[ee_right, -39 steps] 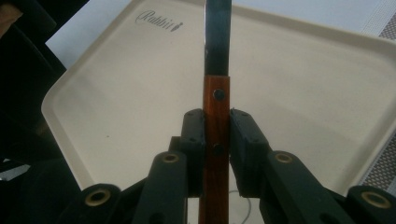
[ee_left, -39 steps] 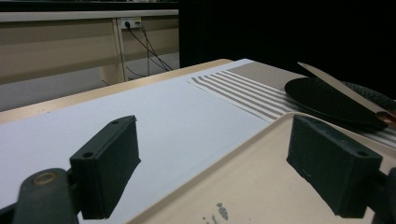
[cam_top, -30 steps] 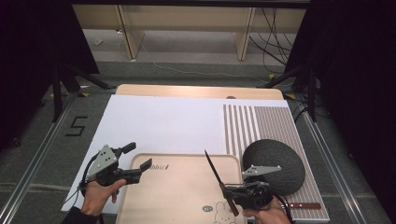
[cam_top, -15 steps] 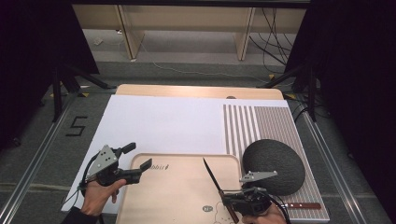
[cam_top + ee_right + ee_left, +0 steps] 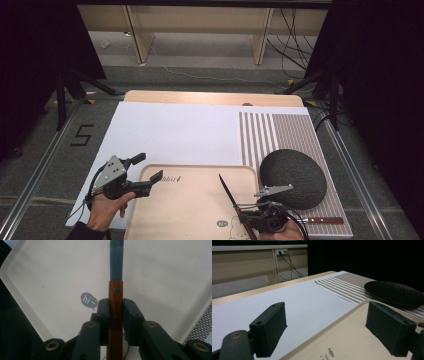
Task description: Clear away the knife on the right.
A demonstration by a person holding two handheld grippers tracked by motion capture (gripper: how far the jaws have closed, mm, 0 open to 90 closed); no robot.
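While your right gripper (image 5: 116, 307) has its two black jaws clamped on the wooden handle of the knife (image 5: 116, 305), the blade runs straight out ahead of the jaws, over the tray (image 5: 162, 270). Seen from the high view, that right gripper (image 5: 248, 216) sits at the tray's near right corner, and the knife (image 5: 227, 192) slants up and to the left above the tray (image 5: 185, 205). Just under the handle lies the tray's small "hi" speech-bubble print (image 5: 88, 300).

Your left gripper (image 5: 147, 170) hovers at the tray's far left corner with its jaws standing wide apart and nothing between them; one jaw is over the tray's rim, the other over the white sheet (image 5: 175, 135) beside it.

Right of the tray lies the striped mat (image 5: 280, 130), and on it, just beside the tray, rests the dark round plate (image 5: 292, 177). A second wooden-handled utensil (image 5: 322, 220) lies on the mat near the plate's front edge.
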